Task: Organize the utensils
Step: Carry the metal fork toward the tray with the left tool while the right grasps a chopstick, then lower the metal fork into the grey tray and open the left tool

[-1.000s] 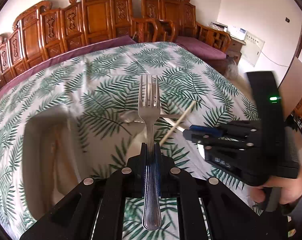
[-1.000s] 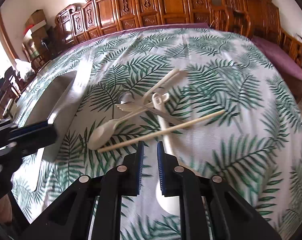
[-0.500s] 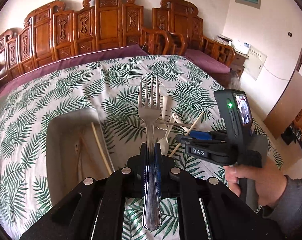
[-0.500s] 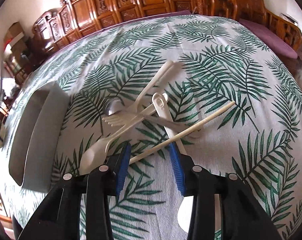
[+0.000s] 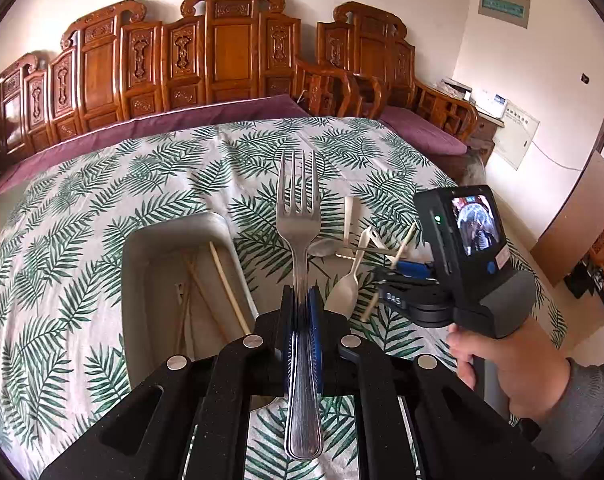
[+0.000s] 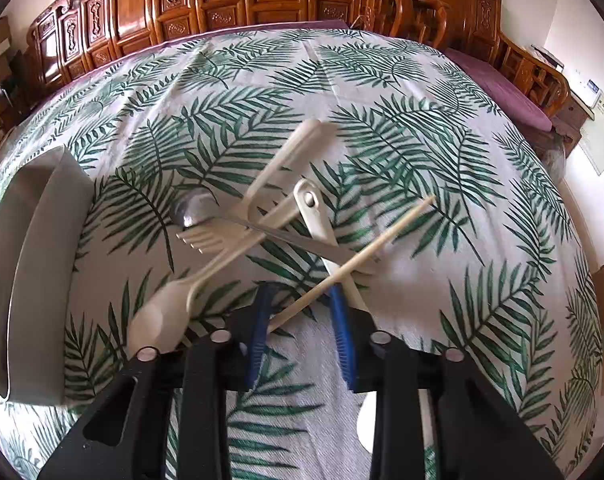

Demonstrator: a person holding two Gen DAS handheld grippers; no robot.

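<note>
Left hand-held gripper (image 5: 300, 312): jaws clamped on the handle of a metal fork (image 5: 298, 240), tines pointing away, held above the table (image 5: 101, 208) with its palm-leaf cloth.

Grey tray (image 5: 173, 280): just left of the fork. Only the left wrist view shows its inside, where chopsticks (image 5: 229, 280) lie; the right wrist view gives only its outer wall at the left edge.

Right hand-held gripper (image 6: 302, 312): jaws partly open and just closing, a loose chopstick (image 6: 354, 260) lying between the blue pads (image 6: 257, 332); contact cannot be told. The left wrist view shows it from outside, held by a hand (image 5: 498, 364) in a grey sleeve.

Utensil pile, right of the tray, plain only in the right wrist view: a metal spoon (image 6: 193, 212), white plastic fork (image 6: 217, 238), white plastic spoon (image 6: 157, 320) and white knife (image 6: 285, 164), crossed over one another.

Change from the earlier frames: the tray interior is newly in the left view; the right hand-held gripper sits nearer the pile, now straddling the chopstick.
</note>
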